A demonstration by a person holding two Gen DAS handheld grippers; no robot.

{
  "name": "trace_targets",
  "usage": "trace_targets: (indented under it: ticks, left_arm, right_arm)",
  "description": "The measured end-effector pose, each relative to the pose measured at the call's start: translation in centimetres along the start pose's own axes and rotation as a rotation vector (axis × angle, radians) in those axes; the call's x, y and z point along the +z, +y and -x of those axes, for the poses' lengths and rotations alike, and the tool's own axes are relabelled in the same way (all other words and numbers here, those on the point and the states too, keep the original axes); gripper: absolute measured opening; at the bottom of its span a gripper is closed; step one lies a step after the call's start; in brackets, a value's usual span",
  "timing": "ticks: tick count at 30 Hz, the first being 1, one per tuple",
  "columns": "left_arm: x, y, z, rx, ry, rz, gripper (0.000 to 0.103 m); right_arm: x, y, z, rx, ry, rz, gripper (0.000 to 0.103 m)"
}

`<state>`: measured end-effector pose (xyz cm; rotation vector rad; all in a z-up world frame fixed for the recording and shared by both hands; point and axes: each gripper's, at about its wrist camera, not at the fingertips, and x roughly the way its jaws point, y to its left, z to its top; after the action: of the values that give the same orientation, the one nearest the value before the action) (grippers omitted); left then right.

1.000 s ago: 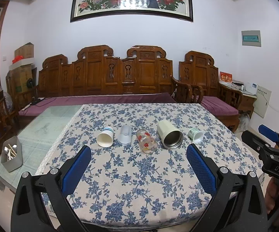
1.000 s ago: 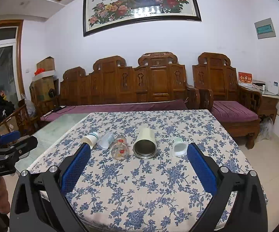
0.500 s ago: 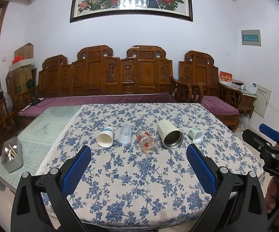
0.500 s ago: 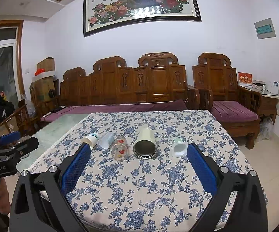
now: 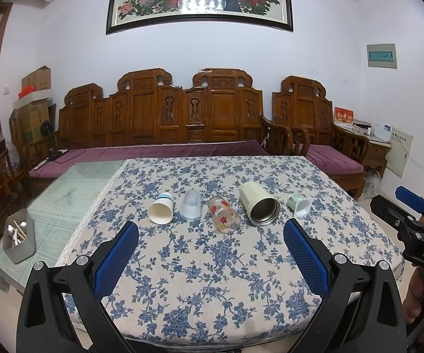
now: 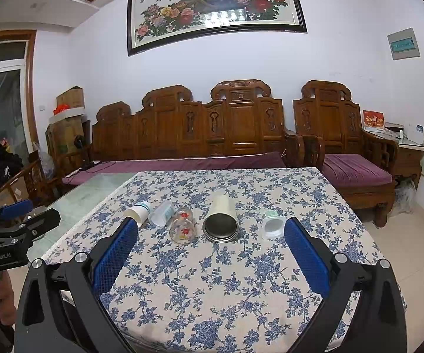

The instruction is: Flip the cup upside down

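Still nothing has moved: both grippers' fingers (image 5: 120, 253) (image 6: 306, 253) gape, cups (image 5: 223, 214) lying sideways.

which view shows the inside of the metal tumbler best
The right wrist view: the metal tumbler lies with its open mouth facing that camera almost squarely, showing the dark steel interior. In the left wrist view the tumbler is angled, showing more cream side wall and a narrower mouth.
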<state>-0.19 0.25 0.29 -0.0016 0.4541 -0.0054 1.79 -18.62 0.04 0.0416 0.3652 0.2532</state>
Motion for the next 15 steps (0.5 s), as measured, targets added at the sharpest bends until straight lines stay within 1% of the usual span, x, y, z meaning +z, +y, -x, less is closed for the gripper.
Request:
trace_targets:
  ticks: [15]
  left_arm:
    - [0.07, -0.19, -0.03, 0.000, -0.004, -0.003, 0.095]
  right_arm:
    - [0.13, 0.00, 0.13, 0.001, -0.002, -0.001, 0.101]
